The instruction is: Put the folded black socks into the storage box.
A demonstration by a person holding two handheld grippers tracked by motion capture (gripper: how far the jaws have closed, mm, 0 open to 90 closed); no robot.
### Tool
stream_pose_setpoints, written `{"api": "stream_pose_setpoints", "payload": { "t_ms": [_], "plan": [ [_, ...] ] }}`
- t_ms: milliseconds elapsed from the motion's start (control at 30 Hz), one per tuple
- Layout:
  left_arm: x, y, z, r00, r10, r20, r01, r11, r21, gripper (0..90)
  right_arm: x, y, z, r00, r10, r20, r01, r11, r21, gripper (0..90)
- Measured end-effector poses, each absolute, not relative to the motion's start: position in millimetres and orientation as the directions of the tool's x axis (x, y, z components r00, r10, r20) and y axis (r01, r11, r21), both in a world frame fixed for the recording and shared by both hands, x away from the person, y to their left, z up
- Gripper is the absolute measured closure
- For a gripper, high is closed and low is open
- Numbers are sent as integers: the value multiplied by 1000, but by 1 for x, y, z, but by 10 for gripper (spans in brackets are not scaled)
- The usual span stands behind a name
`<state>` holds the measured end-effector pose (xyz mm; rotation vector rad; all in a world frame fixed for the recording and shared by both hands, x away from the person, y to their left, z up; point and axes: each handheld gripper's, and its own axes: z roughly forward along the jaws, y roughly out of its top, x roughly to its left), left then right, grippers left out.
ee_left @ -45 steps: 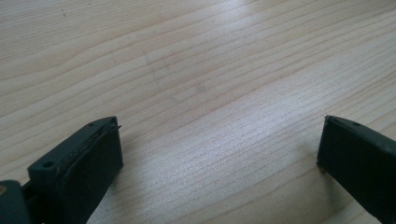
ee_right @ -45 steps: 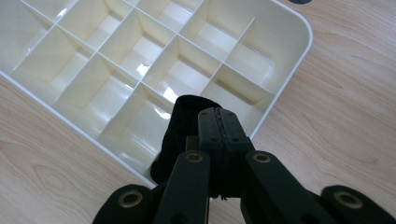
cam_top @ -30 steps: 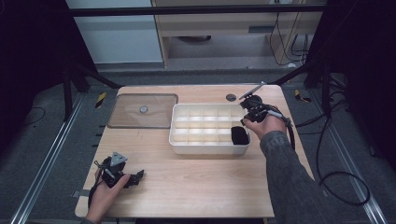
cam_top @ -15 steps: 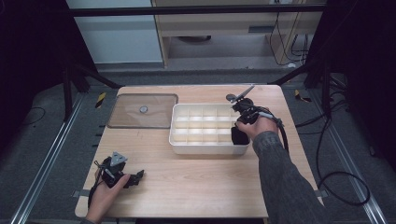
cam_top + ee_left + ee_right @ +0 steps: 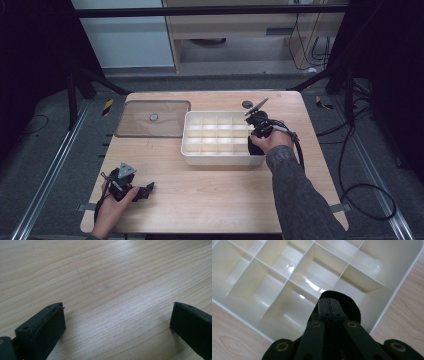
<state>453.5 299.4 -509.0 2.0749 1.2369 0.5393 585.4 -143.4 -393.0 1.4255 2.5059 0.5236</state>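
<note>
Over the organizer box (image 5: 216, 159), right tongs (image 5: 254, 145) sank (clamped).

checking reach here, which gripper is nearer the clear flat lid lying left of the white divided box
Left. The left gripper rests on the table's near left part, below the clear flat lid. The right gripper is over the white divided box's right end, farther off.

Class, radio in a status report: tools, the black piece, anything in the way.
Right tool shut on black piece, low in divided tray's corner compartment. Left tool open over bare table. Nothing in the way.
</note>
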Motion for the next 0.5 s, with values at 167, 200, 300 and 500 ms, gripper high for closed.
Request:
{"api": "stream_pose_setpoints", "payload": {
  "t_ms": [167, 200, 300, 500],
  "plan": [
    [453, 299, -509, 469, 883, 18, 614, -341, 712, 0, 588, -149, -398, -494, 869, -3, 796, 454, 401, 900],
    [453, 299, -509, 469, 883, 18, 614, -340, 712, 0, 588, -150, -399, -488, 873, 0, 800, 448, 400, 900],
    [453, 299, -509, 469, 883, 18, 614, -340, 712, 0, 587, -152, -402, -487, 873, -2, 802, 448, 396, 900],
    [453, 300, -509, 471, 882, 19, 614, -344, 711, 0, 585, -153, -406, -484, 875, 4, 807, 445, 389, 900]
  ]
}}
